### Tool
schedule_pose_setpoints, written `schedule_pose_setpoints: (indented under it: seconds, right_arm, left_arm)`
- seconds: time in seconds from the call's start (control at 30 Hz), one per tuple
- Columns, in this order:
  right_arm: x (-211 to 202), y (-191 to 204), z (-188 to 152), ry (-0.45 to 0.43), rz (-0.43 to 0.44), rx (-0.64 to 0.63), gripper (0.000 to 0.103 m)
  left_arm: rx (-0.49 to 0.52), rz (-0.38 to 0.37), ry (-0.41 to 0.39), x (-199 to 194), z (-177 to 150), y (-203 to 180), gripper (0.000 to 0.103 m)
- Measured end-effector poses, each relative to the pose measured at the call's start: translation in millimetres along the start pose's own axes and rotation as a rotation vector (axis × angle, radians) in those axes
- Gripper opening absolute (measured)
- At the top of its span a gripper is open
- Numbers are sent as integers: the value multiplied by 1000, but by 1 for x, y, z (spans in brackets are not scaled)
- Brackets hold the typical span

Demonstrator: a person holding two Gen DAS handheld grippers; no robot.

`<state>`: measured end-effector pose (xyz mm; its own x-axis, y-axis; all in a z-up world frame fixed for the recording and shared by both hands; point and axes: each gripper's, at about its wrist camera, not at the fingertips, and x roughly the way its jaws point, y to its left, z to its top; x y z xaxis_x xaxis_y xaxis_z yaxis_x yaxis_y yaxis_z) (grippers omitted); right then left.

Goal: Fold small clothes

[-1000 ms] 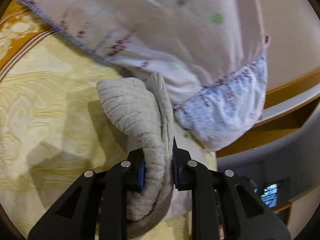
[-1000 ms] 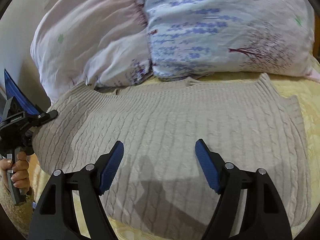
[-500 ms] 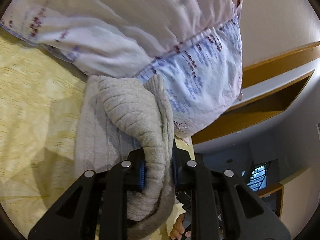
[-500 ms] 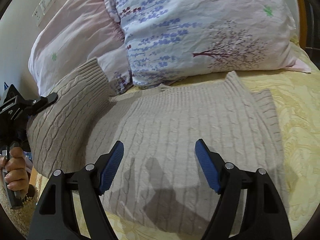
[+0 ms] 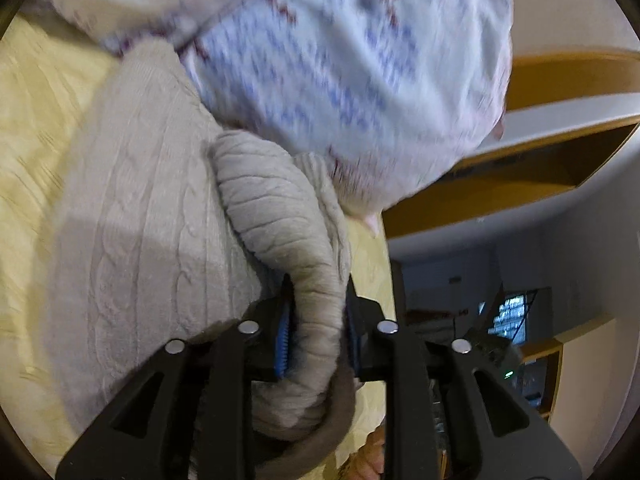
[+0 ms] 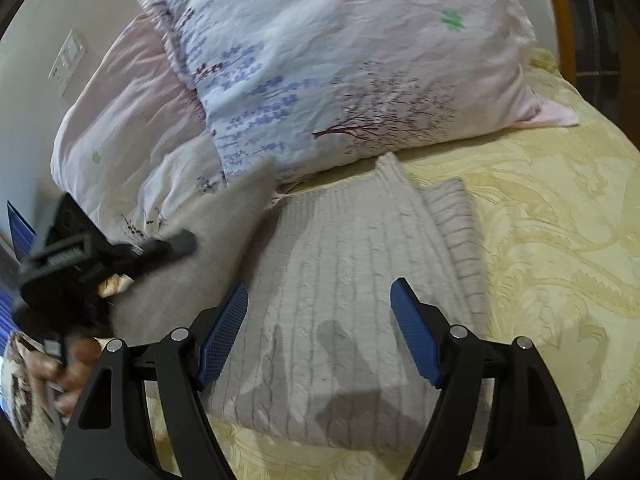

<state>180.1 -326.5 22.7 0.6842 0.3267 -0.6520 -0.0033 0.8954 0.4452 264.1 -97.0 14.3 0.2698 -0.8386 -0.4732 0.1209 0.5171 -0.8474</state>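
A beige cable-knit sweater (image 6: 352,300) lies on the yellow bedspread (image 6: 560,240) in front of the pillows. My left gripper (image 5: 316,316) is shut on a bunched side of the sweater (image 5: 280,216) and holds it lifted over the sweater's body (image 5: 132,248). In the right wrist view the left gripper (image 6: 176,244) shows blurred at the left, with the raised sweater side behind it. My right gripper (image 6: 320,312) is open and empty, just above the middle of the sweater.
Two floral pillows (image 6: 340,68) lie behind the sweater against the wall. A wooden bed frame (image 5: 560,76) and a dark room with a window (image 5: 508,316) show past the bed's edge in the left wrist view. A wall socket (image 6: 68,60) is at upper left.
My left gripper has carried the sweater's side up and across to the right, folding it over the body. My right gripper has stayed open above the sweater.
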Motion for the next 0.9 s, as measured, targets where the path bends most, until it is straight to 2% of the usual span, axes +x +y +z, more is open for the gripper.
schedule_pose_setpoints:
  seconds: [0.13,0.2,0.27,0.37,0.43,0.5,0.63,0.73,0.9]
  right_arm:
    - [-6,-12,3,7,42,45,76]
    - [-8,-16,5,13,69,67,76]
    - [-10,-20,6,22,105,93,76]
    - [-14,-27,9,45,153,132,76]
    - [-14,-32,11,64,194,163,76]
    - [-11,-36,13,89,238,200,76]
    - [3,-44,16,156,321,286,75]
    - [17,-47,16,191,346,331,75]
    - [34,-36,16,216,326,312,71]
  left_arm:
    - [-13,-43,34,15,-2,-3,31]
    - [-18,-100,61,16,-1,-6,44]
    - [-4,-111,68,10,-2,-11,57]
    - [55,-96,37,-11,-2,-16,65]
    - [89,-61,3,-28,-2,-17,67]
    - [142,12,-45,-48,-2,-16,69]
    - [241,265,-145,-76,-2,-10,72]
    - [268,393,-165,-83,-1,1,72]
    - [214,432,-122,-75,4,24,72]
